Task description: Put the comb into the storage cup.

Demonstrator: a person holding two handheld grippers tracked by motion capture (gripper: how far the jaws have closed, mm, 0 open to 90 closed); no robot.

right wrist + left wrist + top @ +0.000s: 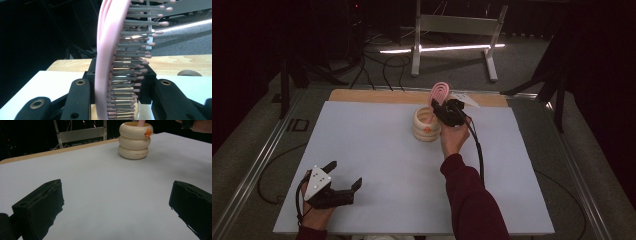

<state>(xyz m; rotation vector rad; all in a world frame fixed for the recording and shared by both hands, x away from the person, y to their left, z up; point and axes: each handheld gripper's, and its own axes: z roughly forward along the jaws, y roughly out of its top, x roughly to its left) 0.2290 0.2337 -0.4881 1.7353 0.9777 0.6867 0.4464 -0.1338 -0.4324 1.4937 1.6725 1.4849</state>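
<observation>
A pink hairbrush (439, 91) stands upright with its bristled head up, and my right gripper (440, 107) is shut on it. In the right gripper view the jaws clamp the brush (107, 50) from both sides, back on the left and bristles on the right, with the gripper (117, 85) pinching low on the head. Its lower end reaches into the mouth of a cream holder made of three stacked rings (426, 125). The left gripper view shows that holder (134, 141) with a pink tip (141, 122) rising from it. My left gripper (346, 174) rests open near the table's front left, nothing between its fingers (40, 205).
A white sheet (377, 145) covers the table, with a wooden strip (377, 96) along its far edge. A metal frame stand (457, 30) and cables lie on the floor behind. The holder bears a small orange mark (148, 132).
</observation>
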